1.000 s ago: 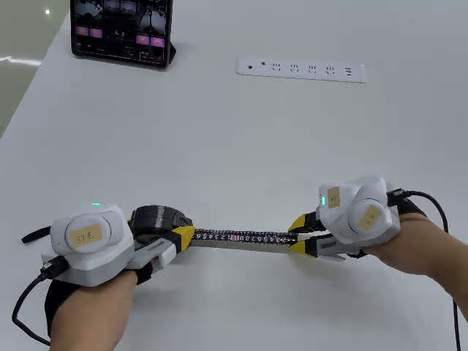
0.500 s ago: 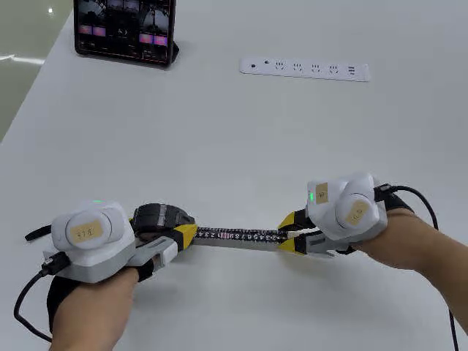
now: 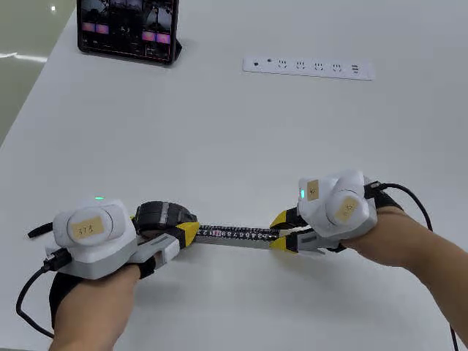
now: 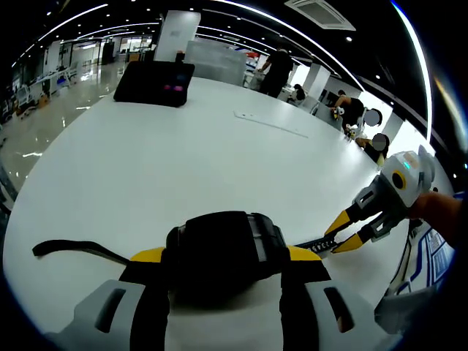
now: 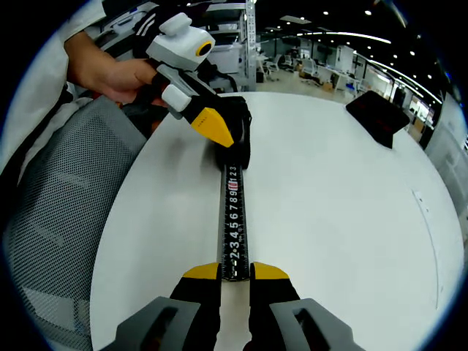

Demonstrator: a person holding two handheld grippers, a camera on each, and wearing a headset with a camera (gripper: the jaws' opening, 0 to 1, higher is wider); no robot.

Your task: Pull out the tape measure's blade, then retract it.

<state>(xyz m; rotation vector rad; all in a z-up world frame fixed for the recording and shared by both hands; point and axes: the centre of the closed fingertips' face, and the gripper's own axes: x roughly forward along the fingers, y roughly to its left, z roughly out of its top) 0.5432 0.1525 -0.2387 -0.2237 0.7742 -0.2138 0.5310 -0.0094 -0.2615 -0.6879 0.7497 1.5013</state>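
Where the tape measure [image 3: 162, 217] lies: on the tabletop [image 3: 219, 131] near its front edge, towards the left.
Left gripper [image 3: 174, 228]: clamped around the black case [image 4: 219, 248], one yellow tip on either side of it.
Blade [image 3: 234, 234]: drawn out a short way, running straight to the right, numbers facing up.
Right gripper [image 3: 281, 232]: pinching the blade's free end between its yellow tips.
Far edge: tablet [image 3: 128, 29] towards the left, power strip [image 3: 307, 67] to its right, both well apart from the grippers.

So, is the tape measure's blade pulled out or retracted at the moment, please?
Out: the numbered blade runs from the case to the right gripper pinching its tip.
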